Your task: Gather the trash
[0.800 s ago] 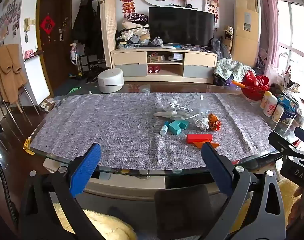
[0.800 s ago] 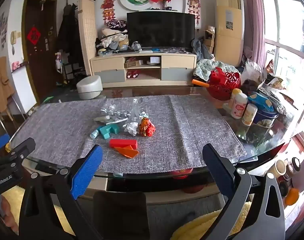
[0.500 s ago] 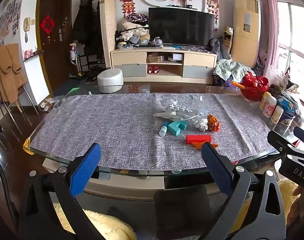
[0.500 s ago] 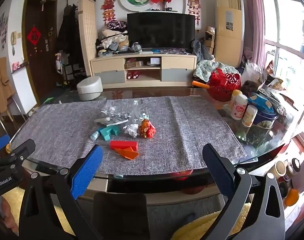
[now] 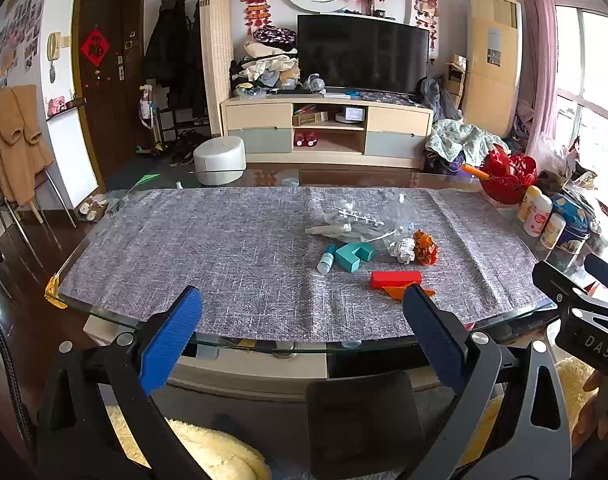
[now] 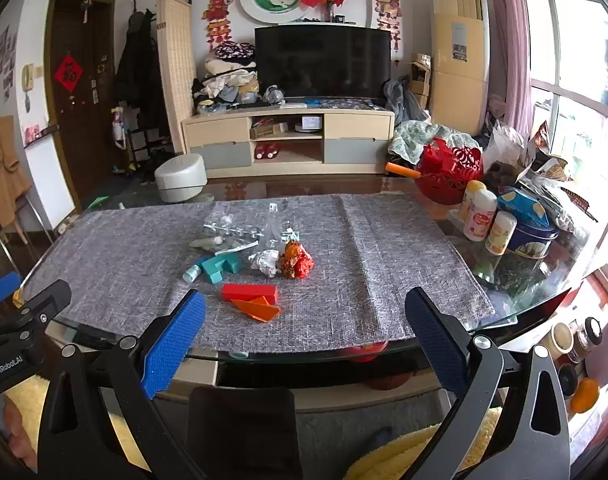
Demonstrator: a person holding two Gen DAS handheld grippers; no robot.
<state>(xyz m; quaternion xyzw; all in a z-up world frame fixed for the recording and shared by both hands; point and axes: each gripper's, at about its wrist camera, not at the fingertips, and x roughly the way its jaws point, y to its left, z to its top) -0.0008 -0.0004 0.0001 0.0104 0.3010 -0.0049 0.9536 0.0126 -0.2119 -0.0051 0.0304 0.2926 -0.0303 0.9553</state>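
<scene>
The left gripper [image 5: 302,316] and the right gripper [image 6: 304,318] both hang before the near edge of the glass tabletop [image 5: 264,346], jaws wide apart and empty. Beyond them, on the grey cloth [image 5: 208,248] toward the tabletop's middle, lies the trash: a crumpled white paper ball [image 6: 266,261] touching a red-orange wrapper [image 6: 296,260], with clear plastic packaging [image 6: 232,228] farther back. Nearer lie a red block [image 6: 250,293], an orange wedge [image 6: 258,309], a teal block [image 6: 222,267] and a small bottle [image 6: 192,273].
</scene>
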